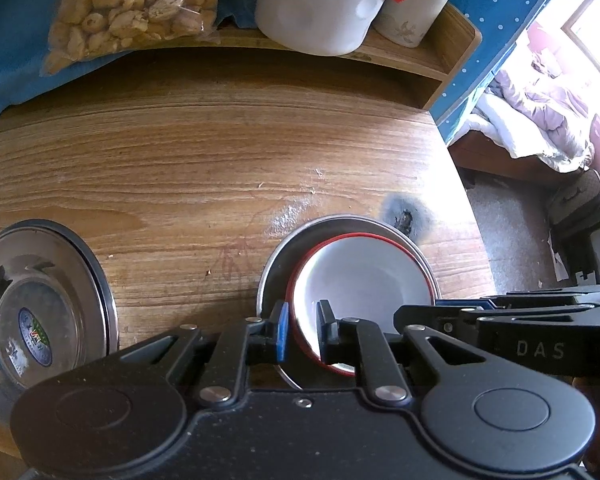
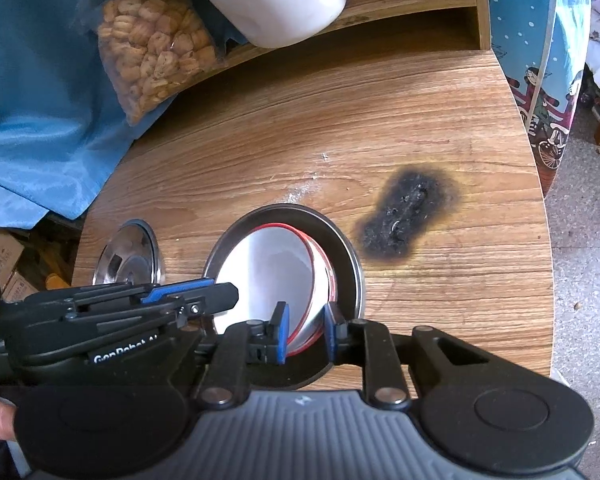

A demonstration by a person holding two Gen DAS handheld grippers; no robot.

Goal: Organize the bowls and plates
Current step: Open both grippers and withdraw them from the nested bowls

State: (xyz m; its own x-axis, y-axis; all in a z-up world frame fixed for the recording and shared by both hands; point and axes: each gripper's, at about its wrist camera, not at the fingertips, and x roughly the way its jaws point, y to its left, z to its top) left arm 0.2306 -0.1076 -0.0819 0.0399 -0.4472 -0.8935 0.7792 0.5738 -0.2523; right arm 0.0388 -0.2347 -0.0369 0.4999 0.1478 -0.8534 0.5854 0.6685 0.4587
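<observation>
A white bowl with a red rim (image 1: pixel 360 276) (image 2: pixel 268 276) rests inside a steel plate (image 1: pixel 320 222) (image 2: pixel 342 256) on the wooden table. My left gripper (image 1: pixel 302 330) straddles the bowl's near-left rim, jaws narrow, one pad outside and one inside, gripping it. My right gripper (image 2: pixel 306 330) pinches the rim on the opposite side in the same way. Each gripper also shows in the other's view: the right gripper (image 1: pixel 404 314) comes in from the right, the left gripper (image 2: pixel 224 294) from the left. A second steel plate (image 1: pixel 40 312) (image 2: pixel 128 256) lies alone further left.
A black burn mark (image 2: pixel 408 216) scars the table right of the plates, close to the table's right edge (image 2: pixel 540 240). At the back a wooden shelf (image 1: pixel 428 60) carries a white jug (image 1: pixel 316 8) and a mug (image 1: pixel 412 12). A bag of snacks (image 1: pixel 128 4) lies on blue cloth (image 2: pixel 40 100).
</observation>
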